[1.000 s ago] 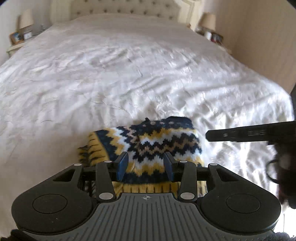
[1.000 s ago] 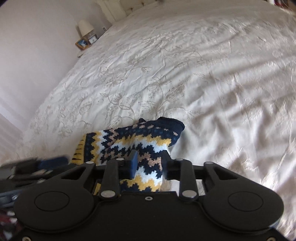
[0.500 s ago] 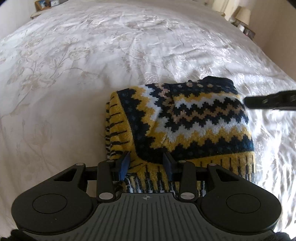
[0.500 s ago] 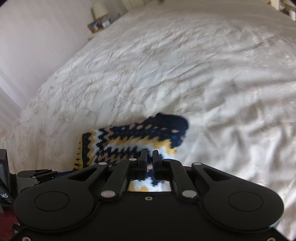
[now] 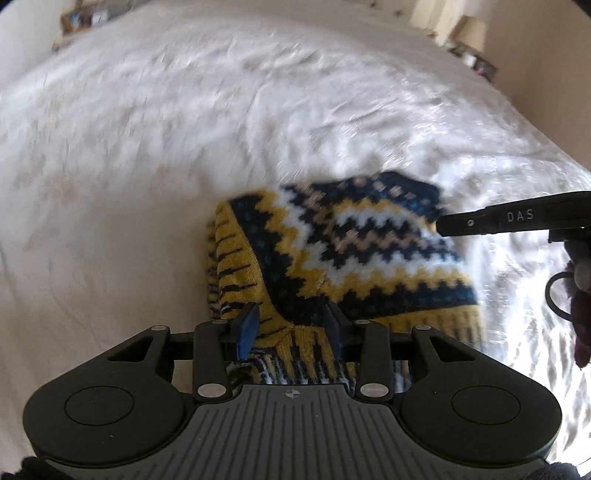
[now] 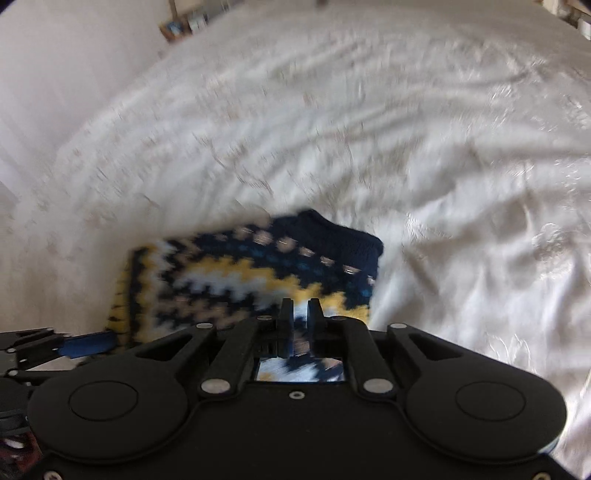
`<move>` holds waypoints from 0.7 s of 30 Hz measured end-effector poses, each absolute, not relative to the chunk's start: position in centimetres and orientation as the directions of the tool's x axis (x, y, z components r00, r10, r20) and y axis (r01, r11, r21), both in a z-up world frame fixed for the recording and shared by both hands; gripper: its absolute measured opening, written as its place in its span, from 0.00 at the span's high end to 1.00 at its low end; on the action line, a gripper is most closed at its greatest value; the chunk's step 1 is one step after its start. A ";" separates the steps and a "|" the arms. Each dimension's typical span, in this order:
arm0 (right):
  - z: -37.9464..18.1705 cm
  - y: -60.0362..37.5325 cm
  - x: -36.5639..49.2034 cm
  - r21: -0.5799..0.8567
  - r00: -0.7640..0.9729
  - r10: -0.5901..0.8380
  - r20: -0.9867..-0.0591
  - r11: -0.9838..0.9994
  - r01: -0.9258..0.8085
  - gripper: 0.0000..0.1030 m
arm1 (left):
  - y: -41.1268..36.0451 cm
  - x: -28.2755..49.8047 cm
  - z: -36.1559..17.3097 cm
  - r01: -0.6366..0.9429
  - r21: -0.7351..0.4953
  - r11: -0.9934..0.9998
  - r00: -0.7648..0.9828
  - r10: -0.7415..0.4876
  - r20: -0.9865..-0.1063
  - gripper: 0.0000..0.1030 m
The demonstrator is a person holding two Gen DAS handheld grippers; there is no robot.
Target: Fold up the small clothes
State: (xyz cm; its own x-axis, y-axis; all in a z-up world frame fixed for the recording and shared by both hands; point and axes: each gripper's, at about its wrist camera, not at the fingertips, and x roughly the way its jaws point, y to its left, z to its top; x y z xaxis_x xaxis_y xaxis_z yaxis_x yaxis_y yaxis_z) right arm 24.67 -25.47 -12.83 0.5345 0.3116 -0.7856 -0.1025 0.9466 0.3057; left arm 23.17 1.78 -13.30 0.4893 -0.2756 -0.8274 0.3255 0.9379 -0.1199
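Note:
A small knitted sweater with navy, yellow and white zigzags lies folded on the white bedspread. It also shows in the right wrist view. My left gripper is open, its fingers standing over the sweater's near yellow hem. My right gripper has its jaws nearly closed at the sweater's near right edge; whether cloth is pinched between them is not clear. The right gripper's fingers show at the right of the left wrist view, above the sweater's right side.
The bed stretches far ahead and to both sides. A nightstand with picture frames stands at the far left, another at the far right. A wall runs along the left.
My right gripper's jaws closed from open over the sweater's near edge. My left gripper came down closer to the sweater and stayed open. Both views are now blurred by motion.

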 end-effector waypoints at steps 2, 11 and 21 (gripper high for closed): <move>-12.1 -25.2 22.7 0.311 0.560 0.318 -0.765 0.944 -0.111 0.83 | 1.4 22.4 -12.5 0.350 -0.110 0.930 0.503 -0.286 -0.816 0.63; -16.0 -22.2 22.7 0.254 0.472 0.281 -0.835 0.960 -0.122 0.83 | 0.5 22.3 -15.0 0.375 -0.084 0.923 0.460 -0.264 -0.848 0.48; -10.8 -23.8 19.7 0.300 0.557 0.299 -0.774 0.949 -0.094 0.25 | 0.8 20.0 -11.3 0.271 -0.130 0.954 0.478 -0.251 -0.842 0.11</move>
